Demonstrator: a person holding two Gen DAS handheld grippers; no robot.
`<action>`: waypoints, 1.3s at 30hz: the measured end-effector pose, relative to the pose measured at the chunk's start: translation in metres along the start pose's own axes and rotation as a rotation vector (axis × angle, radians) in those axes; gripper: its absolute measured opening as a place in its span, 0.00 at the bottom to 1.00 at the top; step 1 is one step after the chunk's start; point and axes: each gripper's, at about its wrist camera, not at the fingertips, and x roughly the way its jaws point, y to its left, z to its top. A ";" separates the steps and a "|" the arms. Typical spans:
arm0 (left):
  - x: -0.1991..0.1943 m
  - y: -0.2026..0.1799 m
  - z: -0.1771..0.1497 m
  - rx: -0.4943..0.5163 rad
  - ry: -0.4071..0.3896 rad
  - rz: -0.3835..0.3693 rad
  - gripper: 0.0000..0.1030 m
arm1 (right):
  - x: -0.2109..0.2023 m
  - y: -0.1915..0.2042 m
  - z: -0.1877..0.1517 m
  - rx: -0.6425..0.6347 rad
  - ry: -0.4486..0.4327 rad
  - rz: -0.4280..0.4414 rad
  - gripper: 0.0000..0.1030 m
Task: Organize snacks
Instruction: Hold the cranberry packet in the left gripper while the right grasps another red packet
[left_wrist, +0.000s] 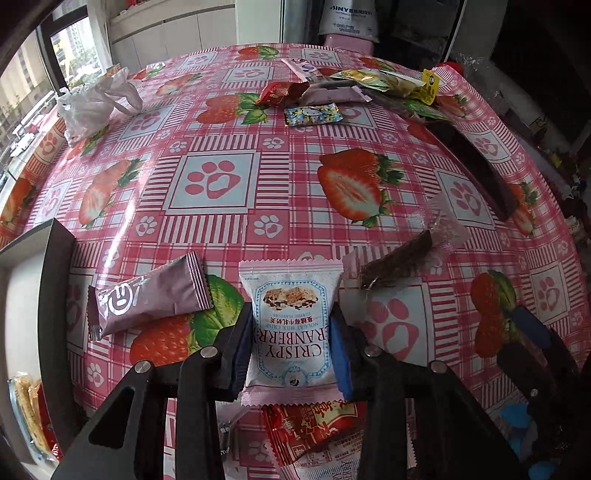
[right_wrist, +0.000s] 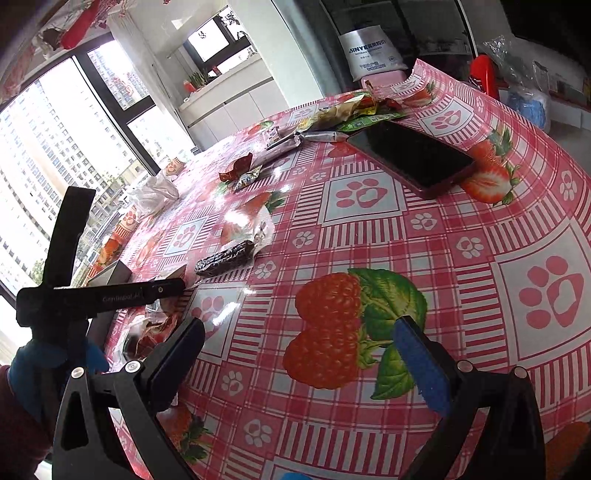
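Observation:
My left gripper (left_wrist: 291, 325) is shut on a white and blue Crispy Cranberry nougat packet (left_wrist: 291, 317), held just above the table. A mauve snack bar (left_wrist: 147, 299) lies to its left and a dark bar in clear wrap (left_wrist: 399, 264) to its right. A red snack packet (left_wrist: 314, 428) lies under the gripper. My right gripper (right_wrist: 299, 347) is open and empty over bare tablecloth; the dark bar (right_wrist: 225, 260) lies ahead to its left. The right gripper also shows at the right edge of the left wrist view (left_wrist: 532, 332).
A pile of mixed snack packets (left_wrist: 354, 88) lies at the far side of the table. A black phone (right_wrist: 413, 157) lies near it. A crumpled white plastic bag (left_wrist: 92, 103) sits far left. A box edge (left_wrist: 37, 258) with snacks inside is at near left.

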 end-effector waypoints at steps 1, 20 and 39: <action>-0.009 0.000 -0.004 -0.013 -0.017 -0.022 0.40 | 0.000 0.000 0.000 0.001 -0.001 0.002 1.00; -0.053 0.062 -0.129 -0.152 -0.035 0.240 0.42 | -0.001 -0.001 0.000 0.007 -0.004 0.008 1.00; -0.053 0.059 -0.133 -0.150 -0.075 0.208 0.47 | 0.028 0.073 0.008 -0.331 0.205 0.030 1.00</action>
